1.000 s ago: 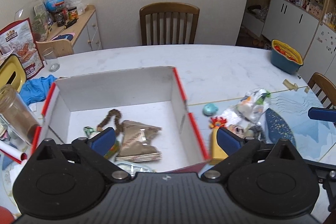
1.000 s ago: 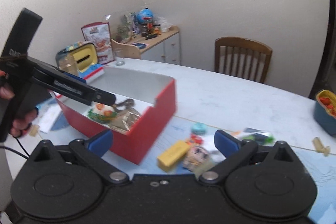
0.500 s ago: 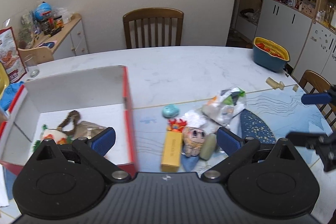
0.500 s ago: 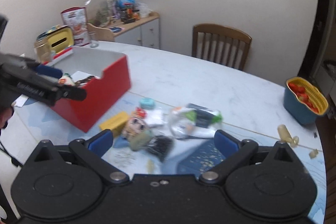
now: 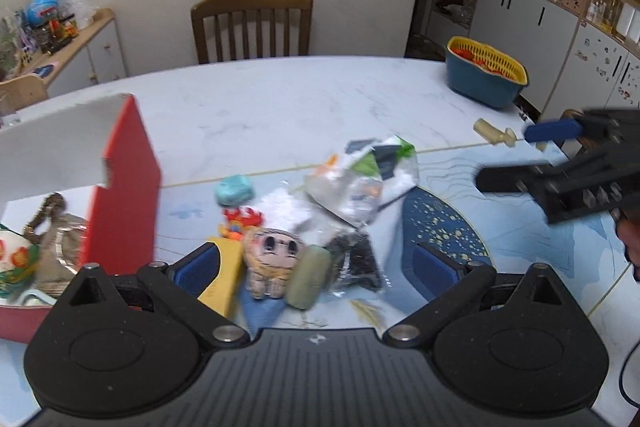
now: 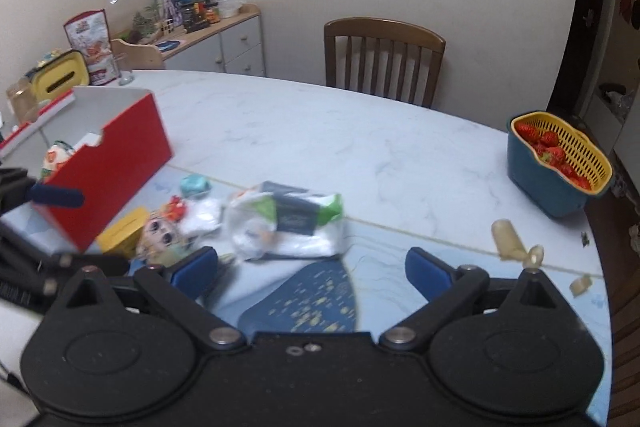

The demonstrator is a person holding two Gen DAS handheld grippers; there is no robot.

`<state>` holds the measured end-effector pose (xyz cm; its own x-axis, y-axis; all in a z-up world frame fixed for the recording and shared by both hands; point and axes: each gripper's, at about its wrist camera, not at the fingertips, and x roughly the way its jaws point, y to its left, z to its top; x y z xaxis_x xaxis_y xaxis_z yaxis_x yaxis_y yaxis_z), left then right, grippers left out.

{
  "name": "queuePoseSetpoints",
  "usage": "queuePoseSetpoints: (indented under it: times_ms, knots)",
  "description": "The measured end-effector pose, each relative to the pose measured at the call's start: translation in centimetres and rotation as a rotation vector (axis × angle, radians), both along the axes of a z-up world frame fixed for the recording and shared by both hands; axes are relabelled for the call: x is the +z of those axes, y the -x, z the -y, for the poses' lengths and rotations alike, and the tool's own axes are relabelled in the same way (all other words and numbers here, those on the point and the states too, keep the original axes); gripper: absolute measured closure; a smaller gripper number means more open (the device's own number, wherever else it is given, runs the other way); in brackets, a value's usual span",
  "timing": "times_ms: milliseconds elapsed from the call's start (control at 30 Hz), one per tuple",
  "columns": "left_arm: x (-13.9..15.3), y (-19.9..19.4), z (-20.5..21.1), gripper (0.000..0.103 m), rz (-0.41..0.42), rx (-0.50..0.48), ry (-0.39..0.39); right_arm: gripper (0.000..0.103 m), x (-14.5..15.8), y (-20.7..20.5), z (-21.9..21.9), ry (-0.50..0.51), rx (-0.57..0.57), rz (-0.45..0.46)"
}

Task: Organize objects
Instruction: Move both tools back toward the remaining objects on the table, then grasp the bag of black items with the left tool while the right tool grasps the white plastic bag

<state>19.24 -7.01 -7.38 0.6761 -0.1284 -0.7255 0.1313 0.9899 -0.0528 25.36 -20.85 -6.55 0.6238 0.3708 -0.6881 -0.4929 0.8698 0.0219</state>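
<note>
Small plush pig-faced toy [image 5: 270, 259] lies on the white marble counter [image 5: 280, 107] amid a yellow box [image 5: 224, 275] and crinkled clear plastic bag [image 5: 360, 179], just right of the red cardboard box [image 5: 124, 187]. Probably light and soft; best pinched across its body. Left tool [image 5: 316, 271] and right tool [image 6: 312, 271] both gape, empty.
</note>
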Motion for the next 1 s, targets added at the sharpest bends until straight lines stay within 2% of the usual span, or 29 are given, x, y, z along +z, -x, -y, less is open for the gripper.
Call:
queuePoseSetpoints:
  times_ms: [467, 733, 1000]
  knots:
    - [-3.7, -2.4, 4.4, 0.000, -0.017, -0.052, -0.059, 0.024, -4.5, -6.3, -1.1, 0.055, 0.034, -0.077]
    - [-5.0, -4.3, 6.2, 0.001, -0.030, -0.080, -0.117, 0.028, -5.8, -7.6, -2.1, 0.052, 0.085, -0.099]
    - [-6.5, -5.8, 7.5, 0.015, -0.064, -0.113, -0.175, 0.034, -6.6, -9.1, -2.7, 0.041, 0.110, -0.116]
